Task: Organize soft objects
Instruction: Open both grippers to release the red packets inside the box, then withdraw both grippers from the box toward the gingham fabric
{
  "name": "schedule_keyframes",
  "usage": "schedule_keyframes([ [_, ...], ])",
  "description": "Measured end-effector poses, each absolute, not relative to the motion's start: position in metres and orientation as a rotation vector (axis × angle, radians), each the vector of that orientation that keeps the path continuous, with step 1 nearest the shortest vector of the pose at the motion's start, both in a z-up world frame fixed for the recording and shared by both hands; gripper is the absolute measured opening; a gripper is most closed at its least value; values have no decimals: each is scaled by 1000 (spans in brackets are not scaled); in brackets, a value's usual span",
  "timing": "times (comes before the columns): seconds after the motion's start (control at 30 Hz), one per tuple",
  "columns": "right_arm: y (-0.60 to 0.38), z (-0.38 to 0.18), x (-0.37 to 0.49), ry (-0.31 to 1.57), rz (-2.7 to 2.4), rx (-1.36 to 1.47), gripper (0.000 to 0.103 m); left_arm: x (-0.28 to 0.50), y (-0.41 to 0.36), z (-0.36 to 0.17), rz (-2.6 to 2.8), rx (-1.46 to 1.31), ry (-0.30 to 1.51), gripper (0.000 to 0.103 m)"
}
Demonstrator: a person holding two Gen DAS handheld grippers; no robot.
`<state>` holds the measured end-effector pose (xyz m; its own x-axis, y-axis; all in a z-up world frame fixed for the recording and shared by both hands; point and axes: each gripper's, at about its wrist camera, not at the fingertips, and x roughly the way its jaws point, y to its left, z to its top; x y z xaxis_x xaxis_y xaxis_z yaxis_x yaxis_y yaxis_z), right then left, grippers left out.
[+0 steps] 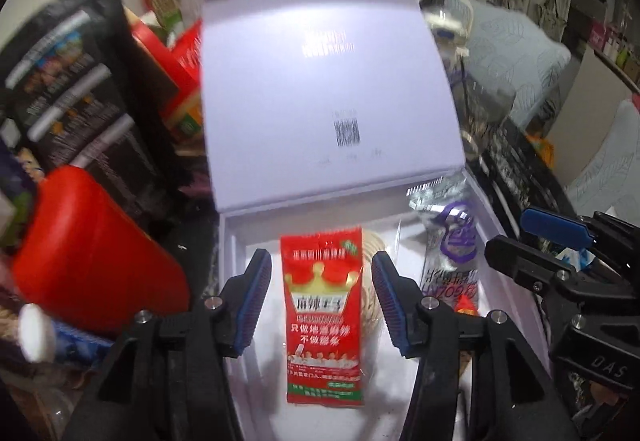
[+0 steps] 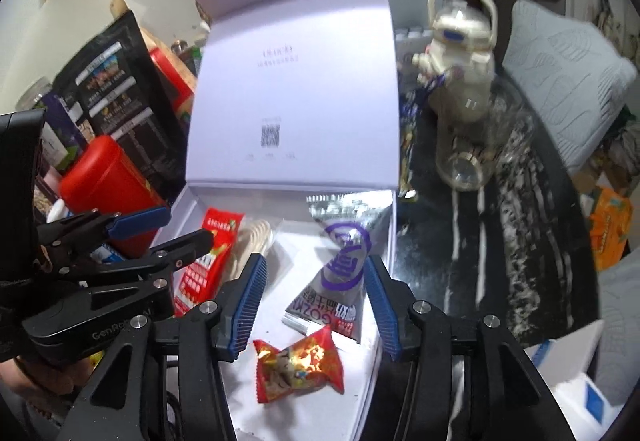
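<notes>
Left gripper (image 1: 322, 299): jaws apart, gripping nothing; 1 red packet (image 1: 324, 321) lies between them.
Right gripper (image 2: 316, 305): jaws apart, empty; 1 silver pouch (image 2: 340, 273) between, 1 red candy (image 2: 298, 367) below.
White box (image 2: 384, 241): 1, lid raised ahead.

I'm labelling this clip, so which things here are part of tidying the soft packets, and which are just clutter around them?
Part of the job:
- white box, lid up
- red sachet in it
- silver and purple pouch in it
- small red wrapped snack in it
- left gripper and right gripper, jaws open

Lying about:
- red canister
- black packet
- astronaut bottle
- grey cushion
</notes>
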<state>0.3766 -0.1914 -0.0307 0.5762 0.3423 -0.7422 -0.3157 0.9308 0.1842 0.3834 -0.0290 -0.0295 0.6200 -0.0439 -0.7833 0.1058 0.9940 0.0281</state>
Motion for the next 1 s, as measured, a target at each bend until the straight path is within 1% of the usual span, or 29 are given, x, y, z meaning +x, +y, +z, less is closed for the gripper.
schedule_keyframes([
  [0.1, -187, -11, 362, 813, 379, 8, 51, 365, -27, -4, -84, 78, 808, 52],
  [0.17, -185, 2, 351, 775, 397, 9, 54, 352, -26, 10, -94, 79, 767, 52],
  [0.3, -182, 29, 326, 690, 415, 29, 56, 326, -22, 34, -116, 88, 706, 53],
  [0.33, -183, 34, 322, 679, 417, 32, 57, 320, -22, 38, -116, 91, 693, 56],
  [0.37, -183, 38, 317, 667, 417, 35, 57, 311, -20, 45, -118, 90, 667, 66],
  [0.4, -184, 42, 311, 656, 417, 36, 57, 305, -21, 49, -120, 86, 646, 73],
  [0.43, -184, 46, 305, 644, 416, 35, 57, 299, -20, 55, -121, 81, 624, 83],
  [0.5, -186, 54, 292, 621, 415, 36, 58, 281, -17, 66, -116, 76, 565, 84],
  [0.57, -187, 61, 280, 601, 410, 32, 59, 268, -14, 74, -128, 69, 544, 84],
  [0.63, -188, 69, 266, 582, 402, 25, 60, 256, -12, 80, -152, 62, 539, 84],
  [0.73, -190, 80, 245, 552, 399, 22, 67, 239, -10, 88, -174, 55, 524, 84],
  [0.83, -190, 88, 224, 528, 396, 13, 67, 220, -8, 94, -190, 53, 510, 84],
  [0.93, -189, 94, 201, 505, 395, 0, 73, 202, -8, 96, -218, 60, 508, 84],
  [1.0, -189, 96, 187, 492, 397, -5, 73, 191, -8, 98, -234, 67, 503, 84],
])
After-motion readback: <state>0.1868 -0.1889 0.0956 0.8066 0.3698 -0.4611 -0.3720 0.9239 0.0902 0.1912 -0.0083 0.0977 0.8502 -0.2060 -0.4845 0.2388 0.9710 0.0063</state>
